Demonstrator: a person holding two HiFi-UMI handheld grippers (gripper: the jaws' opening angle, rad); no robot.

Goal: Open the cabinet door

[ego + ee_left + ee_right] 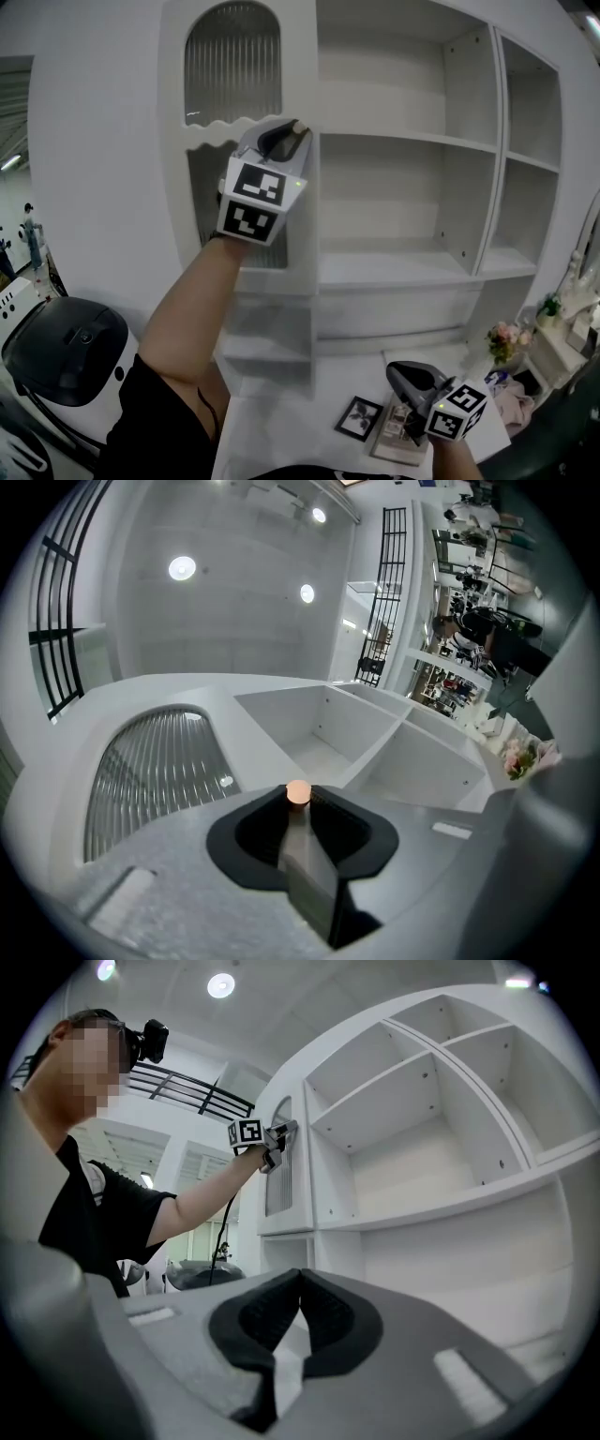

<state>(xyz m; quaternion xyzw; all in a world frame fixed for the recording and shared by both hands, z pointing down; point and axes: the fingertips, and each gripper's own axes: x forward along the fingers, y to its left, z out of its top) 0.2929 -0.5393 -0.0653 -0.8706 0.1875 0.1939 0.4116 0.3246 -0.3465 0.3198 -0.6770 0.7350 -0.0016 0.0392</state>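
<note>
Head view: the cabinet door (232, 66) — white, with an arched ribbed-glass panel — stands beside open shelves (394, 202), which lie just right of the door. The left gripper (296, 129) is raised to the door's right edge. Left gripper view has its jaws narrowed onto a small round copper-coloured knob (297, 792) on that door, pads pressing it from both sides. Well below and to the right of the door, the right gripper (397, 369) hangs over the desktop (277, 422) near a framed picture (358, 418) — its jaws meet tip to tip with nothing between them
</note>
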